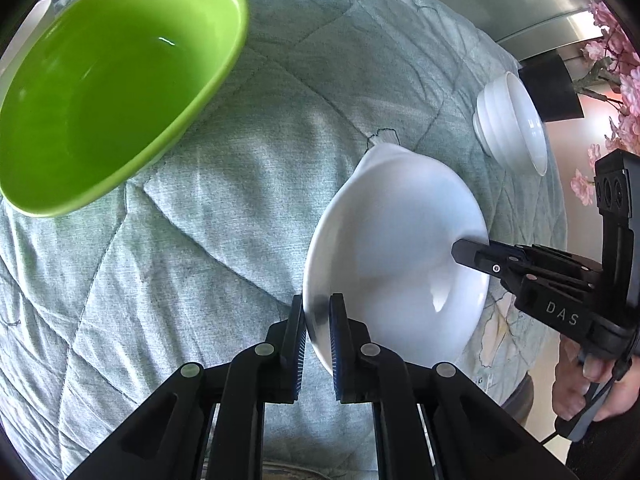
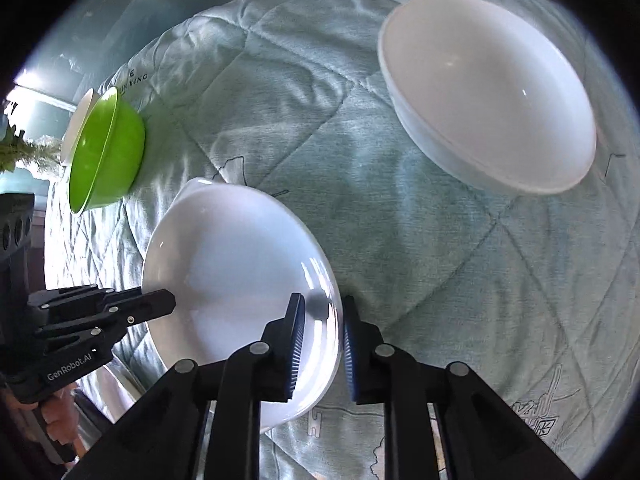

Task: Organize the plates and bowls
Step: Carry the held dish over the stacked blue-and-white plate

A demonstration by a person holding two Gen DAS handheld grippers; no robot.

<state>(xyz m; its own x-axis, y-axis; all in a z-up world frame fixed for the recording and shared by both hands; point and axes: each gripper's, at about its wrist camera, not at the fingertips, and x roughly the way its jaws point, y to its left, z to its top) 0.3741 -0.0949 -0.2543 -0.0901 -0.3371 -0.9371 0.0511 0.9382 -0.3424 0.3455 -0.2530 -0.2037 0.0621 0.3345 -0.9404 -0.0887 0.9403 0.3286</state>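
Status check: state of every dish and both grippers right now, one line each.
white spouted bowl: upright, empty, rim gripped from both sides
left gripper: shut on the bowl's rim
right gripper: jaws straddle the opposite rim, gap visible on the outer side
green bowl: upright on the quilt, empty
frosted white bowl: upright, empty, untouched
ribbed white bowl: upright, untouched

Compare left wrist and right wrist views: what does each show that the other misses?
Only left wrist: pink blossoms at the right edge. Only right wrist: printed lettering on the quilt and a green sprig. Both: the green bowl, the white spouted bowl with the left gripper clamped on its rim and the right gripper straddling it, white dishes beyond.
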